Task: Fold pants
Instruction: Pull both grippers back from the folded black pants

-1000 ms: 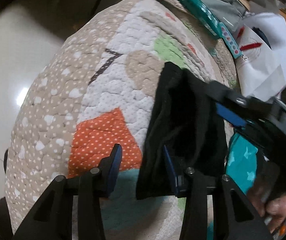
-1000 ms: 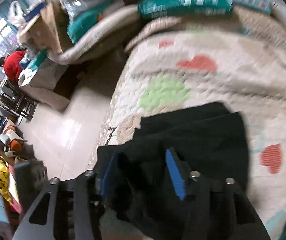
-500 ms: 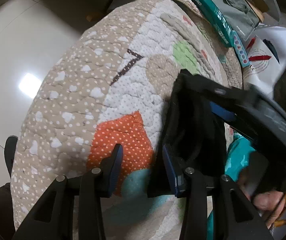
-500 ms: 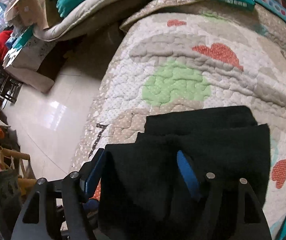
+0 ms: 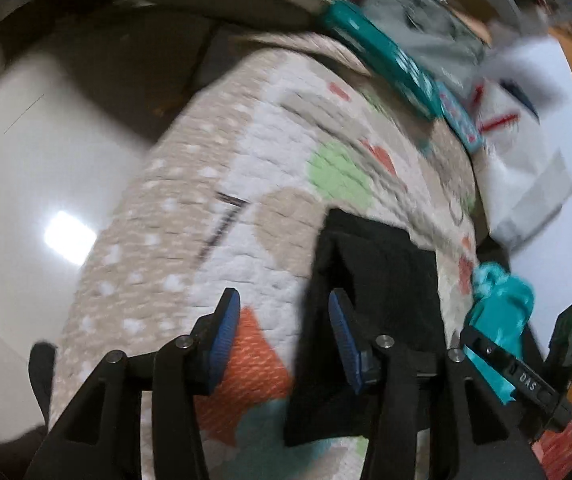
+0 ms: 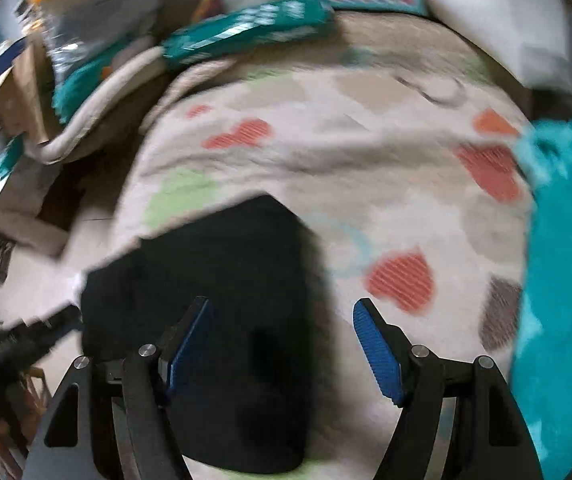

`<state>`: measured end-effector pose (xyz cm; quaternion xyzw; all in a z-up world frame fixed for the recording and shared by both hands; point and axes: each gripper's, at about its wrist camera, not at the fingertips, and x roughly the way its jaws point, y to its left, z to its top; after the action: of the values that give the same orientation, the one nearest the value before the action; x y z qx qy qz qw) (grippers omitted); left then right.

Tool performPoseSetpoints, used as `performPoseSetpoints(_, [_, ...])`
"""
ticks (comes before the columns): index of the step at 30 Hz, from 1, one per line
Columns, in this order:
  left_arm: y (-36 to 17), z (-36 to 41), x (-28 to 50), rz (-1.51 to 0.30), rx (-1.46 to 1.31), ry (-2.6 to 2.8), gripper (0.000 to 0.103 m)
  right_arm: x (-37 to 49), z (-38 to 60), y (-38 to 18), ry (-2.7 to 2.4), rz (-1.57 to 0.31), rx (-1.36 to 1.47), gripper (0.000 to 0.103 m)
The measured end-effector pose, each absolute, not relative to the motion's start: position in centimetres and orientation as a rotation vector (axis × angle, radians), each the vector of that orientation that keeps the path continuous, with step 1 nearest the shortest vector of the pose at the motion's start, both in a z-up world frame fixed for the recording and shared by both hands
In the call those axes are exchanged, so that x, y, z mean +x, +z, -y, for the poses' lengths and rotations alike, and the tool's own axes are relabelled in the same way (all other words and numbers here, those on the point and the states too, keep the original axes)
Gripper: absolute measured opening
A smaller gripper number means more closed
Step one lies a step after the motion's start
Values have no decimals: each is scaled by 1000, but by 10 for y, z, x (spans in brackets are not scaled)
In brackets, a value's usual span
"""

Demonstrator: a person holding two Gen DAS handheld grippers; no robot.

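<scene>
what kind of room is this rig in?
Probably a lived-in home room, maybe a bedroom or living room: black pants lie folded on a quilted patchwork mat, with a glossy tile floor and piled household clutter behind.

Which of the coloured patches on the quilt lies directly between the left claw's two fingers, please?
The orange dotted patch, low on the quilt beside the black pants. The green patch and the small red ones lie farther up, beyond the open left claw.

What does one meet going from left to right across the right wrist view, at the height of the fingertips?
Black pants → quilted patchwork blanket with its red heart patch → teal cloth at the right edge.
</scene>
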<state>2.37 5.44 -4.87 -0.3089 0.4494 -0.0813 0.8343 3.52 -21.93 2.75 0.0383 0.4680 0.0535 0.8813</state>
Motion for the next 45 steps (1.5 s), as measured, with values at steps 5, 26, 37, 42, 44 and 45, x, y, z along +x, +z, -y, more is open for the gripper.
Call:
performPoseSetpoints(5, [-63, -30, 35, -980, -496, -114, 46, 13, 252, 0, 48, -991, 113, 78])
performPoseSetpoints(26, [-25, -7, -26, -830, -179, 48, 51, -4, 230, -8, 57, -839, 117, 80])
performPoseSetpoints(37, [-29, 12, -83, -777, -149, 69, 55, -51, 235, -4, 44, -835, 135, 82])
performPoseSetpoints(42, [-41, 27, -101, -800, -107, 67, 55, -69, 220, -8, 85, -841, 101, 82])
performPoseSetpoints(44, [-45, 33, -107, -803, -82, 64, 55, -74, 216, -8, 92, -835, 88, 82])
performPoseSetpoints(45, [-47, 35, -109, -806, -74, 63, 55, -77, 214, -8, 95, -834, 84, 83])
